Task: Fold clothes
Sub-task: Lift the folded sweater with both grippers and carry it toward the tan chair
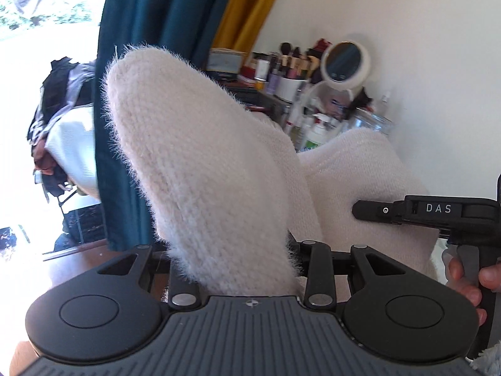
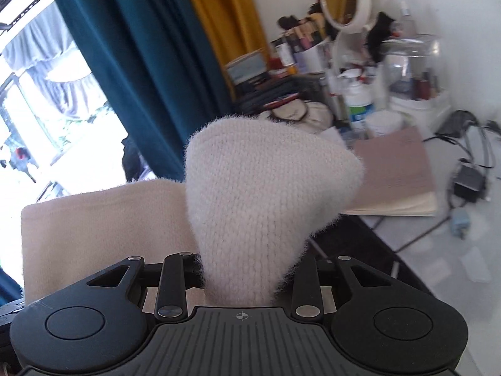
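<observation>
1. Left wrist view shows the left gripper (image 1: 233, 269) with its jaws closed on a fold of the white fuzzy sweater (image 1: 203, 163); the knit bulges up out of the pinch and hides the fingertips.
2. Right wrist view shows the right gripper (image 2: 247, 282) with its jaws closed on another bunch of the same sweater, which is held up in the air in front of the round mirror (image 2: 343, 0) and the crowded dresser below it.
3. From the left view the right gripper sits to the right of the sweater, well below the mirror, with a hand (image 1: 466, 282) on its handle.
4. Risk, as I judge it: each pinch holds a thick, rounded wad, not a flat edge, so the soft knit could creep out of either grip if the two tools pull apart.
5. Risk: the sweater hangs close to the bottles (image 2: 357, 94) and brush cups (image 2: 300, 40) under the mirror; a wide swing could sweep them over.
6. Risk: the long fibres may snag in the linkage near the jaws.
7. Risk: the book (image 2: 397, 175) below the mirror leaves little bare surface for laying the sweater flat.
8. Writing: "DAS" reads in white on the right gripper's side in the left view. Bottle labels under the mirror are too blurred to read.
</observation>
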`<control>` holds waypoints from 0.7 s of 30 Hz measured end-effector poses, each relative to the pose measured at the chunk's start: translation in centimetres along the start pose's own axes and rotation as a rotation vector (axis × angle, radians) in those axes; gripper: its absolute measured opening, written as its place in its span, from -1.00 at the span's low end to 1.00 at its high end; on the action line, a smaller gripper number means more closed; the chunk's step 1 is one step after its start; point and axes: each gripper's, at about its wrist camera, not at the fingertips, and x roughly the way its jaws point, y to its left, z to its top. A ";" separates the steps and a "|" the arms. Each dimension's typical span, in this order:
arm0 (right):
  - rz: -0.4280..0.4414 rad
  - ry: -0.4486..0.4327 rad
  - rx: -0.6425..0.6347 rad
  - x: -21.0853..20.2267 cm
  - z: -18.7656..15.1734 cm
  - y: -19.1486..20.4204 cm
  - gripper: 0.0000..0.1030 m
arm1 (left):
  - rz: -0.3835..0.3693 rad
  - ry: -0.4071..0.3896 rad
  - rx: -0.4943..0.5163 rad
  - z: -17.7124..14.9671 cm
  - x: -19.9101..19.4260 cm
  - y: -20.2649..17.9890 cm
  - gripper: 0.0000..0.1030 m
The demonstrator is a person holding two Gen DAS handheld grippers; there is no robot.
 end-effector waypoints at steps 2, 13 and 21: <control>0.050 0.033 -0.026 3.1 0.5 2.3 -0.44 | 0.048 -0.003 -0.032 0.5 0.0 2.1 -0.29; 0.205 0.168 -0.165 20.2 5.3 10.1 -0.44 | 0.214 0.045 -0.233 6.5 8.7 13.6 -0.29; 0.302 0.216 -0.248 31.3 11.4 15.0 -0.44 | 0.294 0.008 -0.302 11.4 12.1 20.8 -0.29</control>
